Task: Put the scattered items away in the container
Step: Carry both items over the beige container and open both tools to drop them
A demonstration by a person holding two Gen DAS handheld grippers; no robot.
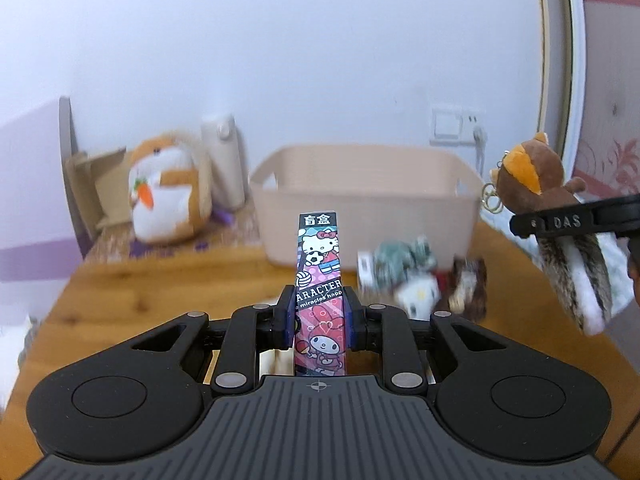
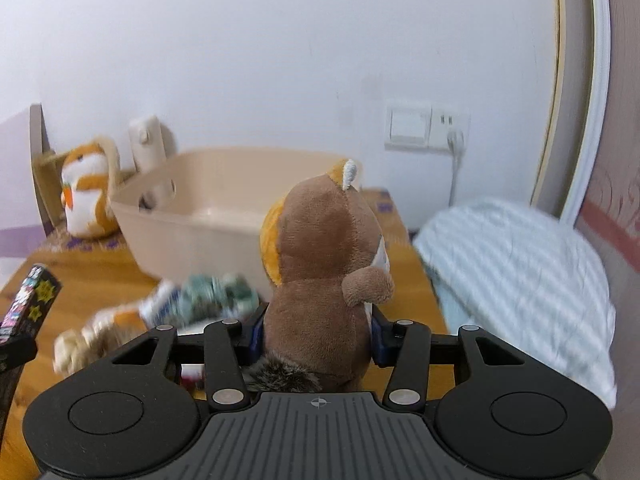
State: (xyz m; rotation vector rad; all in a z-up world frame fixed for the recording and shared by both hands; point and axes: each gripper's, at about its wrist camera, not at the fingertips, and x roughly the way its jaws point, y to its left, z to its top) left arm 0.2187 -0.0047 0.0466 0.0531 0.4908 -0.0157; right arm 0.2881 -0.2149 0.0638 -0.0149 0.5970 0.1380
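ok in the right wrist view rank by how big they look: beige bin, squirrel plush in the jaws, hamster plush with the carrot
1. beige bin
2. squirrel plush, though it sits nearest the camera, so it looks inflated
3. hamster plush, far back

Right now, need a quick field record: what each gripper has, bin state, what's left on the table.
left gripper: shut on a cartoon-printed box, held upright
right gripper: shut on a brown squirrel plush, gripped at the body, tail hanging below
bin: beige, on the table, beyond both grippers; visible inside looks empty, floor partly hidden
left on table: blurred pile in front of the bin, with a green-grey item and a small white plush
beside bin: orange-and-white plush, white bottle
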